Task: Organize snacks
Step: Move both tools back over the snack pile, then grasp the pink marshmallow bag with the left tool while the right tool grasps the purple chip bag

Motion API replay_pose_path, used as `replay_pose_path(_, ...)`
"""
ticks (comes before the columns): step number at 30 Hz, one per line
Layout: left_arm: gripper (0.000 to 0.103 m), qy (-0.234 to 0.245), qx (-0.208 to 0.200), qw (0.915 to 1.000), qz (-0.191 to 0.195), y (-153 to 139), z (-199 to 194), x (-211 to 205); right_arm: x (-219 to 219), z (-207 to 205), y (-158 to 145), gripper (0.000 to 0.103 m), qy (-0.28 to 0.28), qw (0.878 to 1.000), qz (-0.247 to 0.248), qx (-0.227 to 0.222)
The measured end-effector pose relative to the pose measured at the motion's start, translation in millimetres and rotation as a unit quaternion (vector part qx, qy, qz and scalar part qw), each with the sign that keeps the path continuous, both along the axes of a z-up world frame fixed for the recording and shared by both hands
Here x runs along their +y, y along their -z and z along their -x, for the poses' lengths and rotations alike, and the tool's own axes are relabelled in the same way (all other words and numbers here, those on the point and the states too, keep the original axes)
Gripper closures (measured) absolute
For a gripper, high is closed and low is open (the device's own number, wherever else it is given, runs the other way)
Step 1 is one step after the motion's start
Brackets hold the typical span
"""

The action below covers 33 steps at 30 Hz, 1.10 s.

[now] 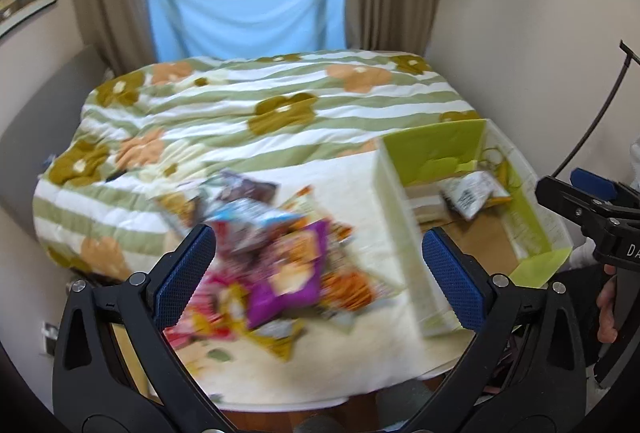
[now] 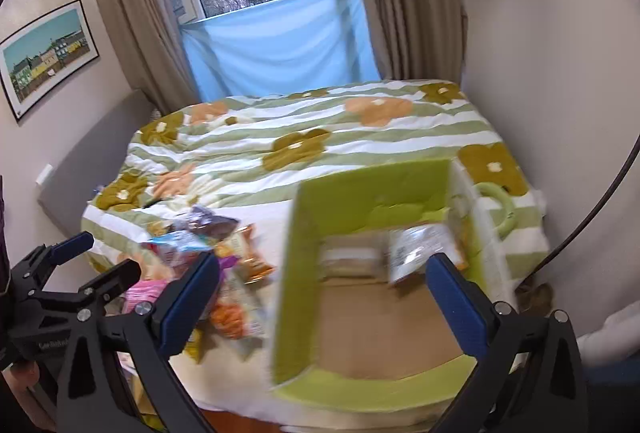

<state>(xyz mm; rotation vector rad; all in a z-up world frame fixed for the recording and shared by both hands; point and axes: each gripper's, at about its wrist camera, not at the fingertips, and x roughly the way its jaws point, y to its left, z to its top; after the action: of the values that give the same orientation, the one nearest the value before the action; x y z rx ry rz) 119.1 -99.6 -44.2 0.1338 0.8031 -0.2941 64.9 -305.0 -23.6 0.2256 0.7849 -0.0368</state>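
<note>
A heap of snack packets (image 1: 276,257) lies on the bed, with a purple packet (image 1: 292,269) on top; the same heap (image 2: 216,257) shows left of centre in the right wrist view. My left gripper (image 1: 320,273) hovers open above the heap, nothing between its blue pads. A green-lined cardboard box (image 1: 472,201) stands to the right, with a silver-and-white packet (image 1: 472,195) inside at its far end. My right gripper (image 2: 324,293) is open over the box (image 2: 360,313), nothing held, and the packet (image 2: 416,245) lies just beyond its fingers.
The bed carries a green-striped flowered quilt (image 1: 260,113). A wall (image 1: 520,33) runs along its right side, and a window with a blue sheet (image 1: 244,13) stands behind. A grey headboard (image 2: 92,153) is at the left. A black cable (image 1: 600,113) curves down the right.
</note>
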Motion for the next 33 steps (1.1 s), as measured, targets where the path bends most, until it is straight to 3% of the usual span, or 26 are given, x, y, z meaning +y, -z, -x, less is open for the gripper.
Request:
replay_pose_path(7, 0.001, -0.035, 0.025, 0.999, 0.009, 17.1, -4.8, 91.2, 60.9, 6.5, 16.9, 0.001, -0.016, 0.999, -0.029, -0.013)
replay_pose_path(14, 0.001, -0.06, 0.061, 0.9963, 0.009, 56.2, -17.4, 161.3, 110.4, -4.8, 46.6, 0.001, -0.021, 0.999, -0.046, 0.004)
replay_pose_path(20, 0.001, -0.084, 0.117, 0.9895, 0.013, 107.8, -33.6, 189.2, 138.6, -22.5, 79.5, 0.0, -0.038, 0.997, -0.058, 0.039)
replay_pose_path(33, 0.004, -0.134, 0.189, 0.9721, 0.037, 197.5, -80.3, 190.4, 171.2, -73.8, 150.5, 0.004, -0.082, 0.988, -0.097, 0.09)
